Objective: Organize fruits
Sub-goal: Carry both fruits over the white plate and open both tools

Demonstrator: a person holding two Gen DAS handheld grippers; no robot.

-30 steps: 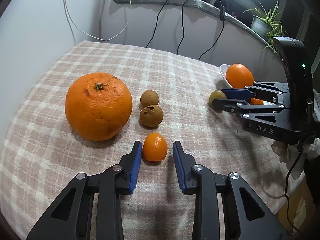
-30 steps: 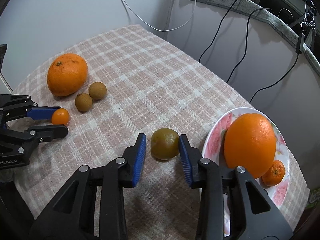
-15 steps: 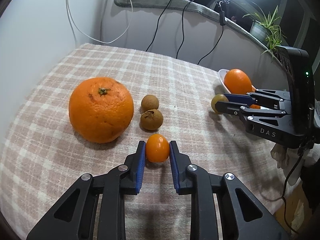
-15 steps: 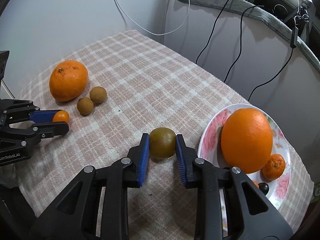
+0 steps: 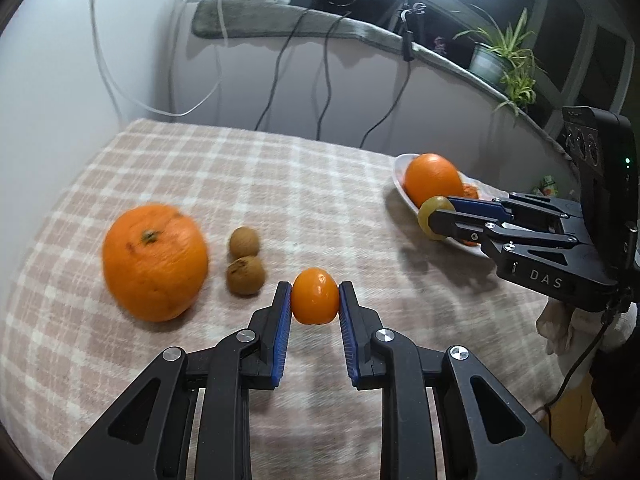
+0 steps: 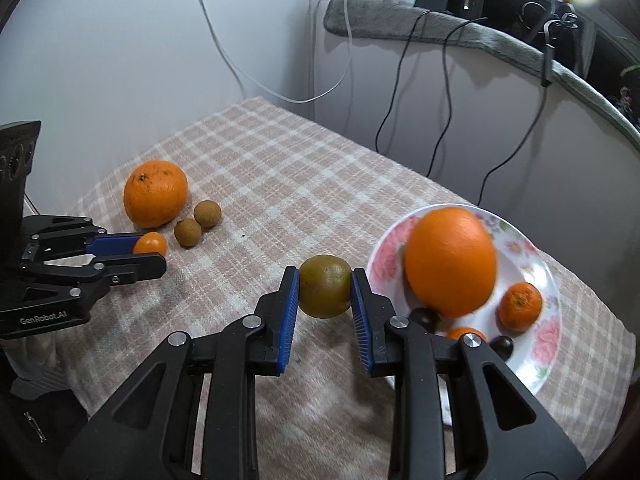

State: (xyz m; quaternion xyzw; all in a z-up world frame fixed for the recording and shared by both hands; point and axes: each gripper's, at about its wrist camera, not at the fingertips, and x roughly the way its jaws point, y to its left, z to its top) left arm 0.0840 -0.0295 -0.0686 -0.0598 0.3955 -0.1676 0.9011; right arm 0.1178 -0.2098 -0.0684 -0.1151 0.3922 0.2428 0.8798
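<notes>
My left gripper [image 5: 315, 298] is shut on a small orange kumquat [image 5: 315, 296], held a little above the checked cloth; the same gripper [image 6: 152, 249] and kumquat [image 6: 150, 243] show at the left of the right wrist view. My right gripper [image 6: 325, 289] is shut on an olive-green round fruit [image 6: 325, 286], lifted beside the flowered plate [image 6: 532, 364]; the other camera shows that fruit [image 5: 434, 216] in front of the plate [image 5: 400, 188]. A big orange [image 5: 154, 262] and two brown longans [image 5: 245, 258] lie on the cloth left of my left gripper.
The plate holds a large orange [image 6: 450, 266], a mandarin [image 6: 519, 306] and small dark fruits [image 6: 426, 318]. Cables hang down the wall behind the table [image 6: 280, 184]. A potted plant [image 5: 500, 60] stands on the ledge at the back right. The table's edges are near on the left and front.
Both grippers closed on their fruits, the kumquat and the green fruit, then rose off the cloth with them. The right gripper has shifted toward the plate.
</notes>
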